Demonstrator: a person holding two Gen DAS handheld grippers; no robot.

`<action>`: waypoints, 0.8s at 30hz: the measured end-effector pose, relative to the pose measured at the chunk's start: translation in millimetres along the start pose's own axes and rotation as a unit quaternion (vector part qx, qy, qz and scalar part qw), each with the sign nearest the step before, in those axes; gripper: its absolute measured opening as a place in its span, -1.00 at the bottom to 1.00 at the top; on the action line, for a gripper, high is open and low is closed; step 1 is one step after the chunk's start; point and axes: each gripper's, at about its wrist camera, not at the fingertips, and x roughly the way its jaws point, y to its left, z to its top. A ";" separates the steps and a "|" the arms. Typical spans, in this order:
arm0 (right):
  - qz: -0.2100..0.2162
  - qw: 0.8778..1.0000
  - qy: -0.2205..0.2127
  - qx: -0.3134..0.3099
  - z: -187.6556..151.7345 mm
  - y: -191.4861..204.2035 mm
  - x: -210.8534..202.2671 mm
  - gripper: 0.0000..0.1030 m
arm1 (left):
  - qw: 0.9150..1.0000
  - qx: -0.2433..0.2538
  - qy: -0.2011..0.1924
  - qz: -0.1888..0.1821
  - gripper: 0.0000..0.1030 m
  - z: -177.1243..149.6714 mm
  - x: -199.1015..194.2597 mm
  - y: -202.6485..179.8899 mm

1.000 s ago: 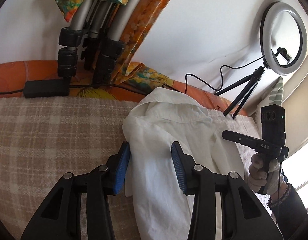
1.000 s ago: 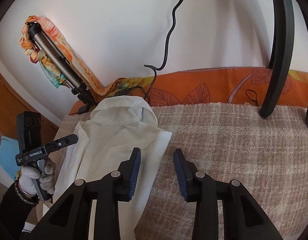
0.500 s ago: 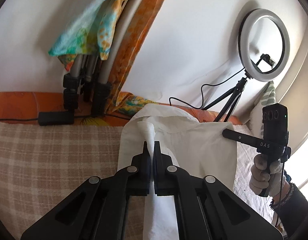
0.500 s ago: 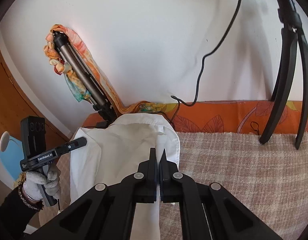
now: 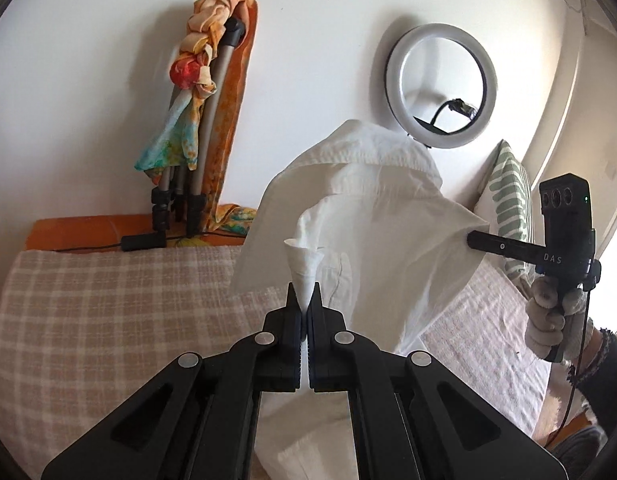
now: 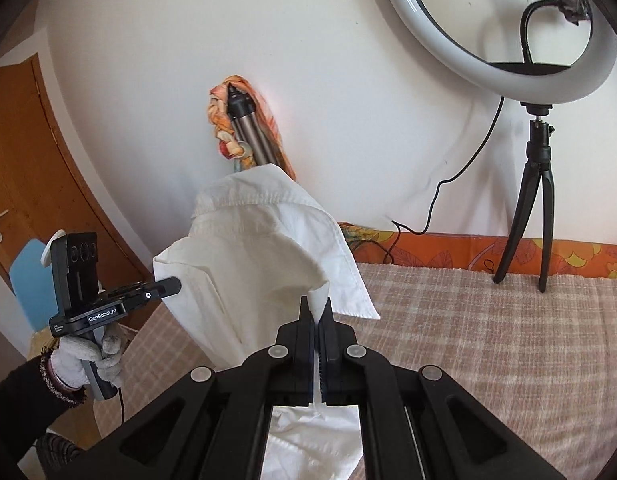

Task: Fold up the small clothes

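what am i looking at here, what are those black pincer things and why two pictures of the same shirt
Nothing here is a robot arm. A person holds a black two-finger hand tool in each hand, and each tool carries a wide-angle camera looking out along its fingers. So the two pictures show one moment from two sides.

In the left tool's picture, the left claw is shut on a pinch of the white collared cotton shirt. At the right edge a gloved hand holds the other tool.

The right tool's picture shows the right claw shut on the same shirt, which hangs between them, raised above the beige checked woven blanket. A white ring lamp on a black tripod stands behind.
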 end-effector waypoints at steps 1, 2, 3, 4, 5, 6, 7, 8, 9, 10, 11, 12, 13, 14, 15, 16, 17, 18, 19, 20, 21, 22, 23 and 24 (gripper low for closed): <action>0.002 1.000 -0.002 0.000 -7.3 5.7 -7.4 -1.00 | 1.000 0.004 0.000 0.000 -0.99 -6.3 -6.5 -4.9; 0.001 1.000 -0.002 0.000 -14.4 10.2 -14.1 -1.00 | 1.000 0.006 0.003 0.000 -0.99 -13.3 -12.5 -9.4; 0.000 1.000 -0.003 0.000 -22.6 14.8 -20.7 -1.00 | 1.000 0.009 0.004 0.001 -0.99 -18.9 -16.6 -12.7; 0.000 1.000 -0.002 0.000 -30.5 20.0 -25.6 -1.00 | 1.000 0.012 0.005 0.003 -0.99 -27.1 -22.6 -17.3; -0.001 1.000 -0.001 0.000 -39.3 24.6 -31.0 -1.00 | 1.000 0.015 0.006 0.005 -0.99 -34.5 -27.4 -21.0; -0.001 1.000 0.001 0.001 -48.4 28.2 -36.0 -1.00 | 1.000 0.016 0.007 0.005 -0.99 -42.0 -32.7 -24.2; -0.002 1.000 0.003 0.000 -57.3 33.3 -42.5 -1.00 | 1.000 0.016 0.009 0.005 -0.99 -49.8 -37.1 -27.2; -0.004 1.000 0.004 -0.002 -65.9 36.8 -46.9 -1.00 | 1.000 0.019 0.011 0.007 -0.99 -56.9 -40.4 -30.6; -0.006 1.000 0.006 -0.005 -74.1 39.6 -50.8 -1.00 | 1.000 0.022 0.013 0.011 -0.99 -65.2 -43.7 -33.6; -0.008 1.000 0.008 -0.007 -82.2 42.5 -54.4 -1.00 | 1.000 0.023 0.016 0.012 -0.99 -71.9 -46.2 -35.7; -0.009 1.000 0.010 -0.007 -90.1 44.7 -57.8 -1.00 | 0.999 0.024 0.020 0.015 -0.99 -79.3 -48.2 -37.7; -0.011 1.000 0.012 -0.008 -97.5 46.6 -60.7 -1.00 | 0.999 0.028 0.024 0.016 -0.99 -86.4 -51.4 -40.7; -0.014 1.000 0.013 -0.009 -105.4 48.6 -63.4 -1.00 | 0.999 0.033 0.030 0.019 -0.99 -94.5 -53.2 -43.2; -0.016 1.000 0.016 -0.013 -113.6 50.5 -65.6 -1.00 | 0.998 0.039 0.037 0.021 -0.99 -101.4 -55.1 -45.8; -0.020 0.999 0.020 -0.020 -121.6 52.7 -66.9 -1.00 | 0.998 0.046 0.045 0.027 -0.99 -109.1 -55.0 -47.9; -0.026 0.999 0.026 -0.028 -129.3 55.9 -67.1 -1.00 | 0.997 0.052 0.051 0.030 -0.99 -115.6 -55.0 -49.2; -0.032 0.998 0.032 -0.037 -137.4 59.3 -67.5 -1.00 | 0.996 0.056 0.057 0.033 -0.99 -122.6 -55.5 -50.5; -0.036 0.998 0.038 -0.045 -145.4 62.5 -67.6 -1.00 | 0.996 0.060 0.062 0.035 -0.99 -129.2 -57.6 -52.4; -0.042 0.997 0.045 -0.055 -154.1 66.3 -67.9 -1.00 | 0.995 0.063 0.070 0.035 -0.99 -136.3 -56.8 -53.0; -0.049 0.995 0.052 -0.063 -161.8 68.7 -67.3 -1.00 | 0.994 0.068 0.078 0.036 -0.99 -143.2 -58.0 -54.7; -0.054 0.994 0.058 -0.069 -169.7 70.6 -67.5 -1.00 | 0.993 0.075 0.083 0.040 -0.98 -149.9 -59.3 -56.3; -0.057 0.994 0.066 -0.073 -176.9 71.9 -67.0 -1.00 | 0.992 0.081 0.087 0.044 -0.98 -155.4 -60.5 -56.8; -0.064 0.992 0.074 -0.078 -182.8 73.1 -65.7 -1.00 | 0.991 0.083 0.093 0.047 -0.97 -159.9 -61.5 -56.1; -0.071 0.990 0.082 -0.085 -189.5 75.2 -65.1 -1.00 | 0.991 0.081 0.101 0.046 -0.96 -163.5 -63.3 -54.2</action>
